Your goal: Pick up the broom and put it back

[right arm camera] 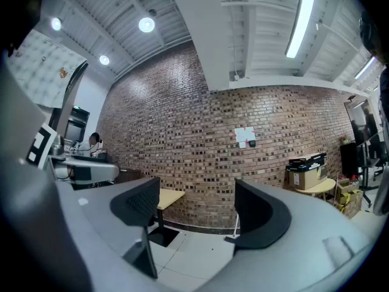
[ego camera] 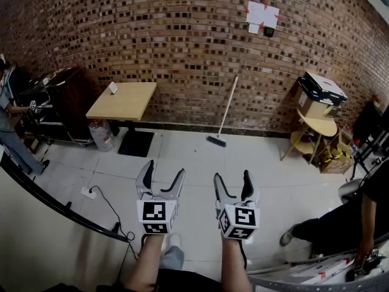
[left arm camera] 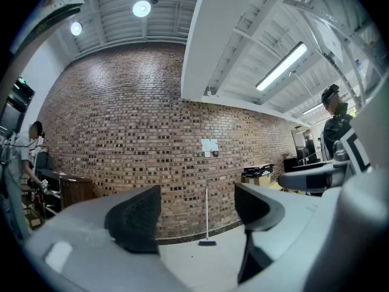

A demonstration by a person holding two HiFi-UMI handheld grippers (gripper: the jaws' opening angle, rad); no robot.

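Standing well back from the brick wall (ego camera: pixel 182 53), holding the left gripper (ego camera: pixel 164 169) and the right gripper (ego camera: pixel 232 176) out level and side by side above the pale floor tiles (ego camera: pixel 200 154). Spreading the left jaws wide, with nothing but open air between the pads. Spreading the right jaws just as wide, likewise gripping nothing. Touching no object with either gripper.

Looking across the room at the broom (ego camera: pixel 226 109), well apart from both grippers. Leaning tilted against the brick wall by the top of its handle (ego camera: pixel 233 90), resting its bristle head (ego camera: pixel 216 141) on the floor at the foot of the wall. Standing between the square wooden table (ego camera: pixel 124 99) on the left and the round side table (ego camera: pixel 317 125) on the right, the latter carrying stacked boxes (ego camera: pixel 321 89). Sitting below and left of the white paper (ego camera: pixel 262 14) taped to the bricks. Framing it, in the left gripper view, small and far off in the gap between the jaws. Partly hiding it, in the right gripper view, behind the edge of the right-hand jaw.

Judging progress: most likely sitting at the very start. Not yet approaching, gripping, lifting or carrying anything. On that reading, leaving everything to do: crossing the tiles, closing a gripper round the handle, raising the broom and returning it to its place. Allowing also for the opposite reading, with the broom already set back against the wall and both grippers drawn clear. Not being able to settle that from these views alone.
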